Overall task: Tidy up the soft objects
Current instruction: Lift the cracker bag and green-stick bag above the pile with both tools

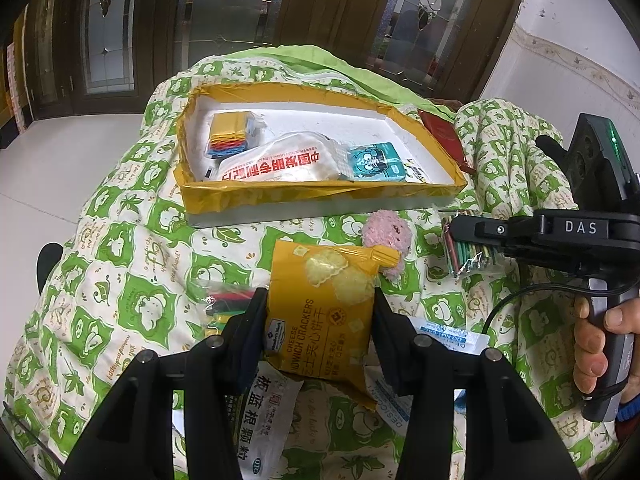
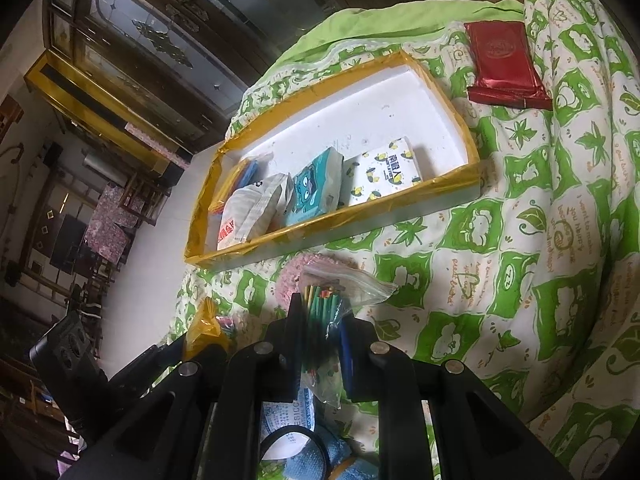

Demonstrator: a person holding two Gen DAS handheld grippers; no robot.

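Green-patterned quilt [image 1: 132, 304], yellow-rimmed tray [image 1: 320, 194], dark glass-panelled doors [image 1: 336, 4], left tool [image 1: 320, 312] pinching cracker packet [image 1: 320, 320], right tool [image 2: 320, 320] pinching stick bag [image 2: 324, 304].

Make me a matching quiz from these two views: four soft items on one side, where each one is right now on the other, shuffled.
Items
1. yellow cheese cracker packet
2. clear bag of coloured sticks
3. teal cartoon tissue pack
4. dark red foil packet

Places
A. inside the yellow-edged white tray
B. between the left gripper jaws
C. loose on the green-patterned quilt beyond the tray
D. between the right gripper jaws

Pairs: 1-B, 2-D, 3-A, 4-C
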